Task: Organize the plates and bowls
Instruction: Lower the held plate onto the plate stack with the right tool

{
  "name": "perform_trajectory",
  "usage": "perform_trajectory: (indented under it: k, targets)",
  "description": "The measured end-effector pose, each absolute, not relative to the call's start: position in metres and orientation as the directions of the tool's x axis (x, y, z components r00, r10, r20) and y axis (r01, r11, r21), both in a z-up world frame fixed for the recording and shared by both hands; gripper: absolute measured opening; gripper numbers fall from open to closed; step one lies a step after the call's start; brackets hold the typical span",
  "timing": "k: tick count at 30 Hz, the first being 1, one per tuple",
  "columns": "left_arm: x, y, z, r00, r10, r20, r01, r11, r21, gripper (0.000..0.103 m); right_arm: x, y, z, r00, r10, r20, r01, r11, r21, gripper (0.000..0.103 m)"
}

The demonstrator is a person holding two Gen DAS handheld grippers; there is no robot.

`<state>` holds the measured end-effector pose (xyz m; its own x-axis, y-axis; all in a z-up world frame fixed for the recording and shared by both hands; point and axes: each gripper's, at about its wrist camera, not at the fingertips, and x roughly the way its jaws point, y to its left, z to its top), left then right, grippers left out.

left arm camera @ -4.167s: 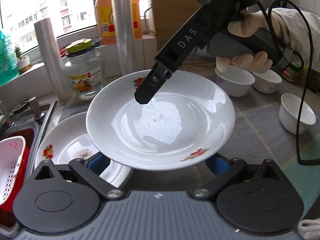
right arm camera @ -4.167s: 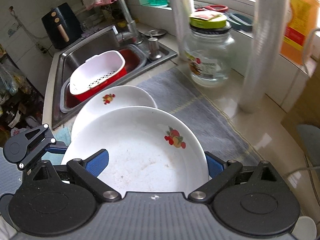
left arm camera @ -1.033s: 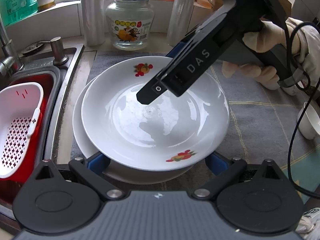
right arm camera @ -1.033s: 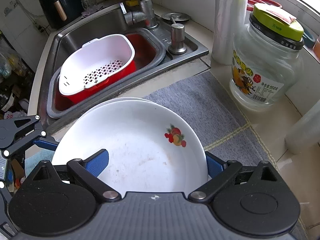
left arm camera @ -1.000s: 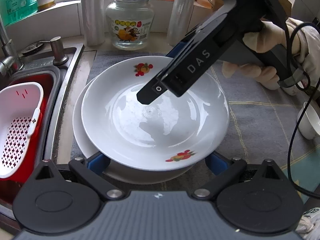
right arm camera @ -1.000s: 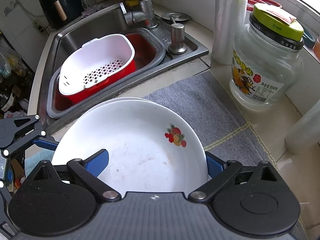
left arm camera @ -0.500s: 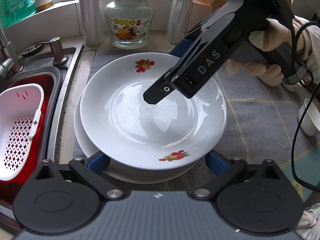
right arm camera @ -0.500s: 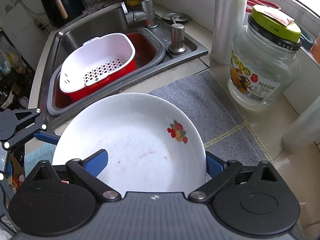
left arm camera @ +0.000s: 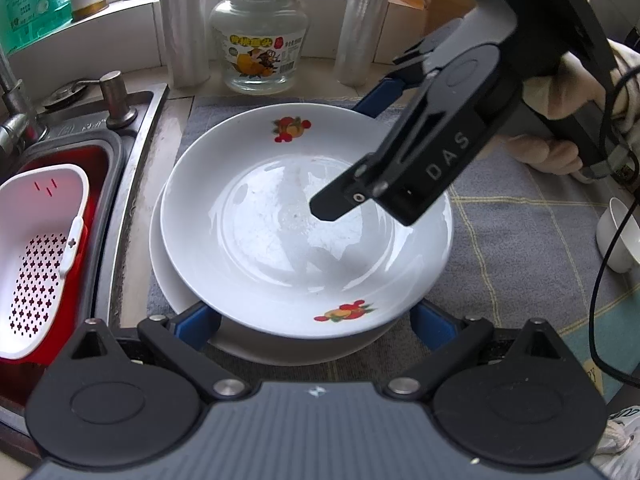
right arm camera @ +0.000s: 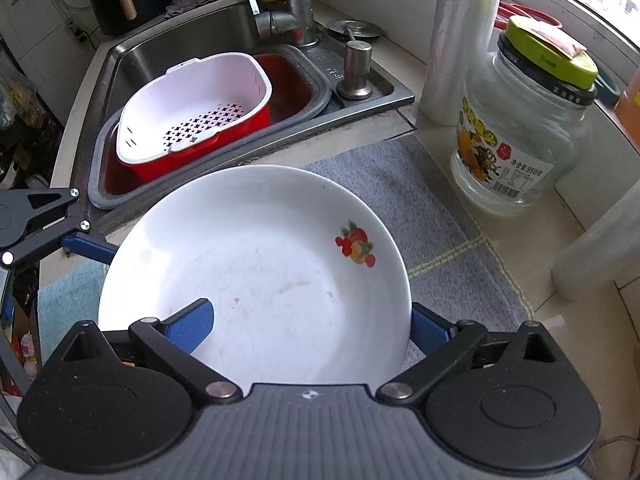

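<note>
The top plate (left arm camera: pixel 280 232) sits on a lower plate (left arm camera: pixel 188 312), on the mat (left arm camera: pixel 520 208) right of the sink (left arm camera: pixel 132 152). The left gripper (left arm camera: pixel 316 324) and right gripper (right arm camera: pixel 308 328) both have jaws apart, straddling the rim.

Risk: the stack is off-centre, so a nudge could slide the top plate.

Only the left view shows the lower plate and a bowl (left arm camera: pixel 616 236).
</note>
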<state>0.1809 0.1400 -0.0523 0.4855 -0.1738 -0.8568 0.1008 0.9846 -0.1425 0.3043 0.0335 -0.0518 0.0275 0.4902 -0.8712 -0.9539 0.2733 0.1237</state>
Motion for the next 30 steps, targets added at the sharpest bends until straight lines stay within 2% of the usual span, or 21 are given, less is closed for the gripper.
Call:
perform_trajectory:
  k: [17, 21, 30]
  targets:
    - [0.190, 0.144, -0.054, 0.429, -0.225, -0.875, 0.114, 0.974, -0.194, 0.100, 0.298, 0.028, -0.053, 0.053, 0.498, -0.866, -0.952, 0.286, 0.106, 0.103]
    - [0.194, 0.151, -0.056, 0.421, -0.256, -0.870, 0.081, 0.966, -0.245, 0.100, 0.298, 0.027, -0.053, 0.052, 0.502, -0.863, -0.951, 0.288, 0.109, 0.103]
    - [0.194, 0.154, -0.056, 0.433, -0.260, -0.863, 0.051, 0.963, -0.264, 0.100, 0.299, 0.023, -0.054, 0.038, 0.513, -0.858, -0.946, 0.296, 0.135, 0.103]
